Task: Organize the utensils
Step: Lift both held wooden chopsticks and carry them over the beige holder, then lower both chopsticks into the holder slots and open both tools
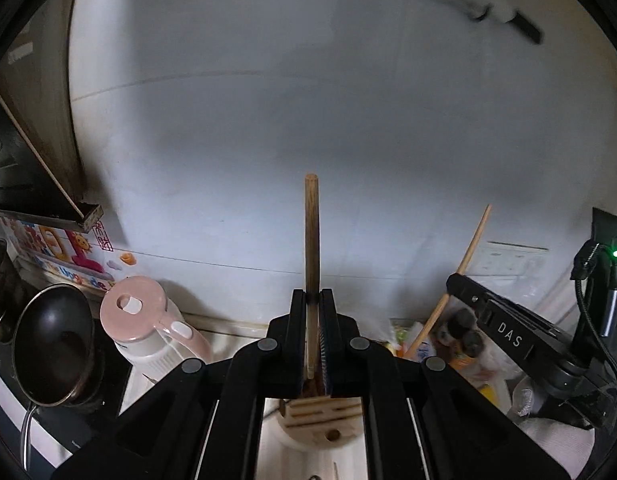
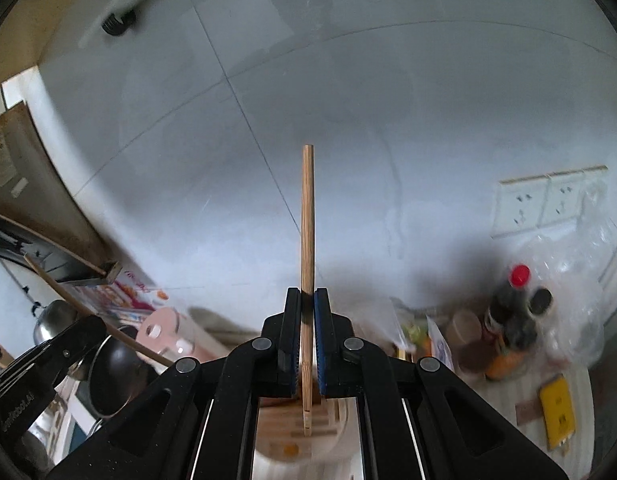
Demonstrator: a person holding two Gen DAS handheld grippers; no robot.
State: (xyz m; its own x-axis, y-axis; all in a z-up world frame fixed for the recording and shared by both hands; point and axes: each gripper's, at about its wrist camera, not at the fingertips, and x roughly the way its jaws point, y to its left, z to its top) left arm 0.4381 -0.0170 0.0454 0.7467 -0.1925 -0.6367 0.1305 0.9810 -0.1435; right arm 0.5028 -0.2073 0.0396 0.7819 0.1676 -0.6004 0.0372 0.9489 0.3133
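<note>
Chopstick number one is pinched tight in the left gripper, sticking straight up past the fingers, and the right gripper is clamped on a second chopstick the same way. Both hang above the slotted wooden holder on the table, with a pink-lidded jug and dark pan off to the side. My worry: such thin sticks could pivot in the grip and miss a slot, or catch the holder and tip it.

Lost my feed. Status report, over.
Left gripper shut on chopstick. Right gripper shut on second chopstick. Slotted wooden holder below both. Nothing blocking.
</note>
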